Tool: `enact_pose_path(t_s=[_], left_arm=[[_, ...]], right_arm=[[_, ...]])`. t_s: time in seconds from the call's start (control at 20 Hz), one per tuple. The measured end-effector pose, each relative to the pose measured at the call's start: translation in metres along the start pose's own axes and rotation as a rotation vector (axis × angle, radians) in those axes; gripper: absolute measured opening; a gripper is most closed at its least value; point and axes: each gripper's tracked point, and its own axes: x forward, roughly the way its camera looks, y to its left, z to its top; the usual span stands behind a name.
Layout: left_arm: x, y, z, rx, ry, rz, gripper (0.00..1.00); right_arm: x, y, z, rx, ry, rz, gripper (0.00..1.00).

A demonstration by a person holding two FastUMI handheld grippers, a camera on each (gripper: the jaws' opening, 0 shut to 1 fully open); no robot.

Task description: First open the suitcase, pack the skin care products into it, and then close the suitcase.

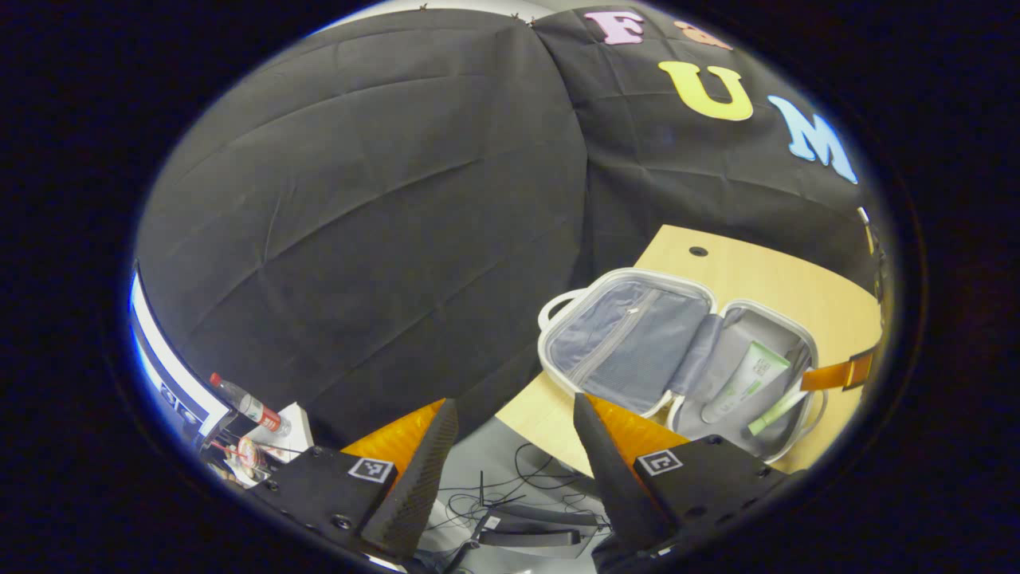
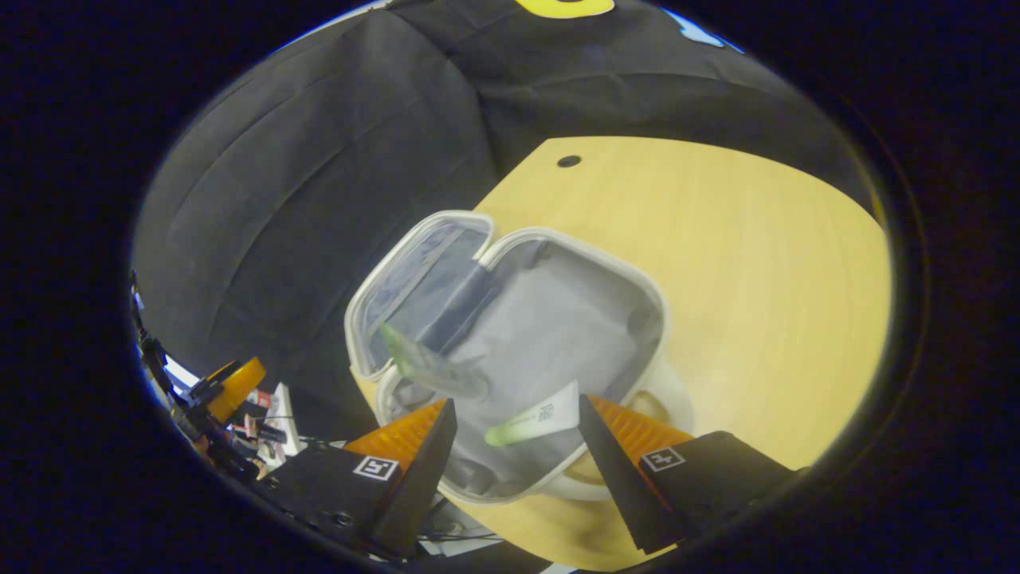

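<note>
On the wooden table [image 2: 741,263] the suitcase [image 1: 629,339] lay open, its two halves spread flat and its pale rim showing all round. Inside the right half, in the left gripper view, a large tube [image 1: 745,381] rested beside a thinner green tube [image 1: 777,410]. The left gripper [image 1: 516,454] hung off the table's near left edge, above cables [image 1: 526,486] on the floor, jaws wide and holding nothing. The right gripper [image 2: 516,458] hovered over the near end of the suitcase, jaws wide too, a small tube [image 2: 535,424] lying between them but untouched
</note>
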Motion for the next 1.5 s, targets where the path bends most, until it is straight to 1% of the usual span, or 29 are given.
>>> enact_pose_path(t_s=[0.1,0.15,0.3,0.4,0.55,0.65,0.75,0.85,1.0,1.1,1.15,1.2,1.25,1.3,1.4,1.45,1.5], left_arm=[[0.022,0.001,0.009,-0.021,0.008,-0.049,0.95],[0.035,0.001,0.015,-0.027,0.016,-0.059,0.95],[0.083,0.0,0.046,-0.047,0.011,-0.088,0.95],[0.116,0.002,0.066,-0.041,0.024,-0.112,0.95],[0.179,0.0,0.089,-0.033,0.07,-0.153,0.95],[0.218,-0.008,0.097,-0.039,0.114,-0.203,0.95],[0.254,-0.016,0.094,-0.041,0.177,-0.242,0.95],[0.286,-0.02,0.089,-0.077,0.239,-0.273,0.95],[0.335,-0.022,0.082,-0.183,0.316,-0.277,0.95],[0.357,-0.021,0.066,-0.22,0.384,-0.256,0.95],[0.362,-0.023,0.057,-0.231,0.423,-0.267,0.95],[0.366,-0.03,0.047,-0.245,0.467,-0.284,0.92],[0.368,-0.034,0.04,-0.268,0.501,-0.297,0.91],[0.379,-0.035,0.035,-0.299,0.511,-0.291,0.91],[0.391,-0.035,0.023,-0.387,0.571,-0.279,0.91],[0.394,-0.037,0.015,-0.445,0.602,-0.267,0.93],[0.392,-0.043,0.009,-0.53,0.637,-0.279,0.93]], right_arm=[[-0.019,-0.028,0.024,0.029,-0.055,-0.018,0.94],[-0.029,-0.042,0.03,0.037,-0.089,-0.049,0.95],[-0.061,-0.097,0.029,0.093,-0.152,-0.168,0.95],[-0.083,-0.132,0.019,0.17,-0.159,-0.242,0.95],[-0.107,-0.169,-0.002,0.281,-0.175,-0.339,0.95],[-0.124,-0.186,-0.018,0.323,-0.176,-0.4,0.95],[-0.14,-0.202,-0.032,0.347,-0.166,-0.449,0.95],[-0.152,-0.212,-0.044,0.364,-0.149,-0.492,0.95],[-0.162,-0.217,-0.052,0.386,-0.132,-0.527,0.95],[-0.16,-0.216,-0.054,0.394,-0.124,-0.537,0.95],[-0.16,-0.216,-0.054,0.393,-0.119,-0.54,0.95],[-0.159,-0.216,-0.056,0.389,-0.111,-0.544,0.95],[-0.158,-0.216,-0.057,0.383,-0.095,-0.545,0.95],[-0.155,-0.215,-0.059,0.377,-0.075,-0.542,0.95],[-0.148,-0.212,-0.06,0.369,-0.047,-0.53,0.96],[-0.142,-0.209,-0.058,0.368,-0.041,-0.514,0.96],[-0.134,-0.202,-0.055,0.365,-0.036,-0.498,0.96]])
